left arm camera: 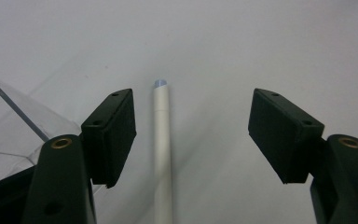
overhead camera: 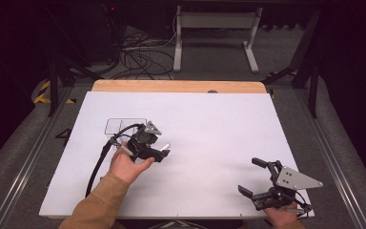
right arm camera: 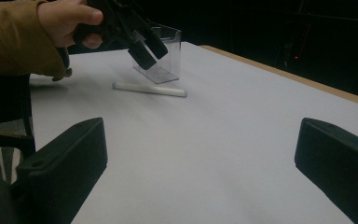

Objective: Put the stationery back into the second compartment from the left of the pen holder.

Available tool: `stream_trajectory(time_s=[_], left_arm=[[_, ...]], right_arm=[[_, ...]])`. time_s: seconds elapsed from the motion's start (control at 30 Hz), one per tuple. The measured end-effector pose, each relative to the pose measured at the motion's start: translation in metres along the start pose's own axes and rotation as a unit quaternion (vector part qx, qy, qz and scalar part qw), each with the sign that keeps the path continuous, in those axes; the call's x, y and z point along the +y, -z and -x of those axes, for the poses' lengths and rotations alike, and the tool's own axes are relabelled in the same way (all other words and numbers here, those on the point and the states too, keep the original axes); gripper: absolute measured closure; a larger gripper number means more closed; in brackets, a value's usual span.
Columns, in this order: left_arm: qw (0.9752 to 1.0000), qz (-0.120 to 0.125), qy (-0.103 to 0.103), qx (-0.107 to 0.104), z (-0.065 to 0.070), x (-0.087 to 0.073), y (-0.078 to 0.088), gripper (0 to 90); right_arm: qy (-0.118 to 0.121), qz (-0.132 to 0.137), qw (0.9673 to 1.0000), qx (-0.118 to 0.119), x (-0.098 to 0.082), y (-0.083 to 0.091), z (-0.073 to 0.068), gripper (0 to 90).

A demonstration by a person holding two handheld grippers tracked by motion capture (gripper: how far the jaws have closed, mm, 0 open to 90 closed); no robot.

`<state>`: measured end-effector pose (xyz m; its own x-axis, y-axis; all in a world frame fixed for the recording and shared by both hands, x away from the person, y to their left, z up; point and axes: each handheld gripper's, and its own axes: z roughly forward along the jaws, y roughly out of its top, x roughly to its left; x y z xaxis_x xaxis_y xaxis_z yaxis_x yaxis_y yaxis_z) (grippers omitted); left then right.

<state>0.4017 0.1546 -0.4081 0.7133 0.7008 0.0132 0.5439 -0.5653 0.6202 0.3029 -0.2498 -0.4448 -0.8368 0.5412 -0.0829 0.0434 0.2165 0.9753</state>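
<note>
Clear box (right arm camera: 161, 53) toward tabletop's far left, inside not discernible. White tube (left arm camera: 162, 140) lies beside it, between left gripper (left arm camera: 191, 135) jaws, unpinched. Right gripper (right arm camera: 200, 163) released near right corner.

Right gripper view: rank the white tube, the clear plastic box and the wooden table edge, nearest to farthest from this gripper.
1. White tube, lying flat on the white sheet, centre-left.
2. Clear plastic box, upright just behind it.
3. Wooden table edge, along the far right.

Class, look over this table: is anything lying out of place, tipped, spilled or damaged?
Only the white marker might count: it lies flat on the white table beside the clear plastic holder, not in it. The holder stands upright. Nothing looks spilled or broken.
</note>
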Motion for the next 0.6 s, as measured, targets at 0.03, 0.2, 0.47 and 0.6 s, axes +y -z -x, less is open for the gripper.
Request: stream_trajectory(time_s=[0.03, 0.2, 0.47, 0.6], left_arm=[[1.0, -0.007, 0.002, -0.004, 0.0, 0.001, -0.002, 33.5], [0.9995, -0.03, 0.002, -0.003, -0.002, 0.003, -0.011, 35.6], [0.9975, -0.069, -0.006, 0.013, -0.003, 0.007, -0.025, 45.8], [0.9967, -0.076, -0.006, 0.028, -0.002, 0.009, -0.03, 47.2]], right_arm=[[0.0, 0.0, 1.0, 0.001, 0.0, 0.0, 0.0, 2.9], [0.0, 0.0, 1.0, 0.004, 0.0, 0.0, 0.0, 2.9], [0.002, -0.001, 1.0, 0.009, 0.0, -0.001, -0.001, 2.9], [0.003, -0.002, 1.0, 0.009, 0.0, -0.001, -0.001, 2.9]])
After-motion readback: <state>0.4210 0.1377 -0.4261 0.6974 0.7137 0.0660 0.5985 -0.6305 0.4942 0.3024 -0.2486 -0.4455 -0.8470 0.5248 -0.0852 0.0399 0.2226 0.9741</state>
